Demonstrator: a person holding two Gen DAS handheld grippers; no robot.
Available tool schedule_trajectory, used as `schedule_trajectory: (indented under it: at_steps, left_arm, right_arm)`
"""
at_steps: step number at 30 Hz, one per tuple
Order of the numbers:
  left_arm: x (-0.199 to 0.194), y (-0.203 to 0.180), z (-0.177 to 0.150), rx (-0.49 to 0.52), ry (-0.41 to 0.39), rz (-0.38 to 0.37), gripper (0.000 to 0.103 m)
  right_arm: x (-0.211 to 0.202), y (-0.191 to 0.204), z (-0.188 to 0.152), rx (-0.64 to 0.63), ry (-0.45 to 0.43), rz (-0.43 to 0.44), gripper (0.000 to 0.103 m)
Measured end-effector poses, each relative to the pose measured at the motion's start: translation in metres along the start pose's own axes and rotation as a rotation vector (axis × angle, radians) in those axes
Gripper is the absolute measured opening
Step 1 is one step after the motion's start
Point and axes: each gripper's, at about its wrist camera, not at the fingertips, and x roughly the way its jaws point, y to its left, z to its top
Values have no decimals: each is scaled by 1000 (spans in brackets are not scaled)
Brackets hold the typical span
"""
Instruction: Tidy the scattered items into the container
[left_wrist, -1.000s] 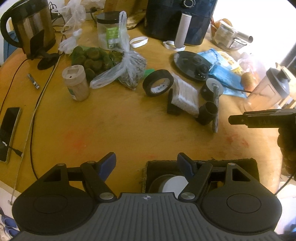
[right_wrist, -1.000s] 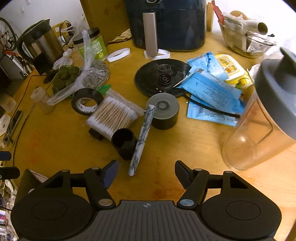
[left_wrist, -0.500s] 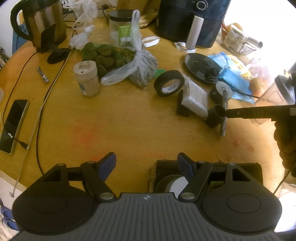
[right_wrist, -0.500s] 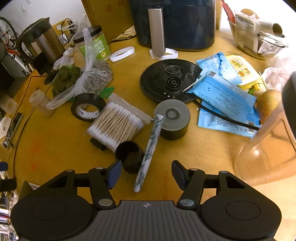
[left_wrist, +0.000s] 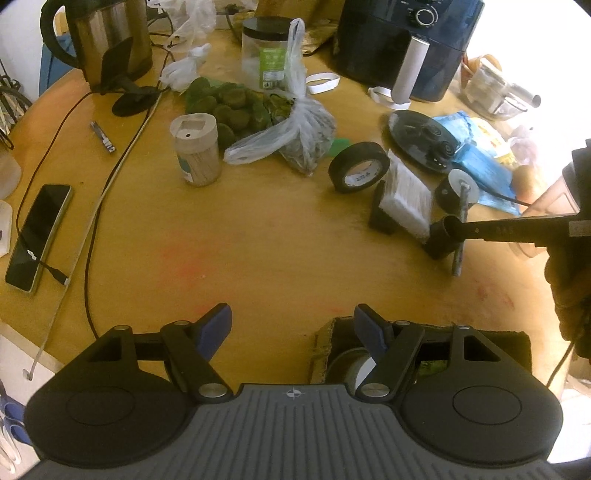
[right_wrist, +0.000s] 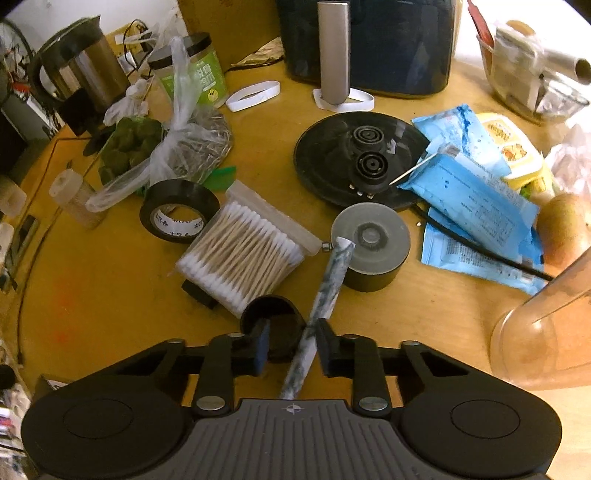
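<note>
Your right gripper (right_wrist: 291, 345) sits low over the wooden table (left_wrist: 258, 236), its 2 fingers drawn in around a marbled pen (right_wrist: 321, 306) and a small black cup (right_wrist: 271, 325). The right pad touches the pen, while the left pad sits at the cup's rim; whether the grip is firm you cannot tell from here. The pen slants up to rest its tip on a grey-topped round canister (right_wrist: 371, 245). Just left lies a pack of cotton swabs (right_wrist: 240, 258), and beyond it a roll of black tape (right_wrist: 179, 212).

Your left gripper (left_wrist: 291, 328) hangs spread wide and holds nothing — its right finger over the dark container (left_wrist: 424, 350) at the near table edge, where a white roll (left_wrist: 356, 369) shows inside. From this side the right gripper's finger reaches the black cup (left_wrist: 441, 240) beside the swabs (left_wrist: 408, 199).
</note>
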Motion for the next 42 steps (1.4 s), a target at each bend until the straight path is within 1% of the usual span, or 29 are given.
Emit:
schedule_trajectory:
  at_steps: [1,5,14,19,24,28,37,42]
  left_arm:
    - [0,0,0,2,1,-2,73]
    - [1,-1,2,12,2,-10,73]
    - [3,-2,4,36,1,-24,73]
    - [1,-4,5,53,-3,-36,73]
    - [1,-1,6,53,-3,-36,73]
    - [0,2,6,51,-4,-35,73]
    - [-1,8,7,55,-8,-61,73]
    - [-1,9,10,69,-8,-70,73]
  right_arm:
    - [0,0,0,-1,2,6,12]
    - [-1,1,0,10,6,12,6]
    - [-7,4,-1,27,4,7,5]
    - [-4,7,-4,22,39,17,5]
    - [-1,12,-5,17,54,17,7]
    - [6,13,-4,19,82,10,8]
    - [9,15,-3,30,94,-5,8]
    - [3,17,-4,34,89,-3,6]
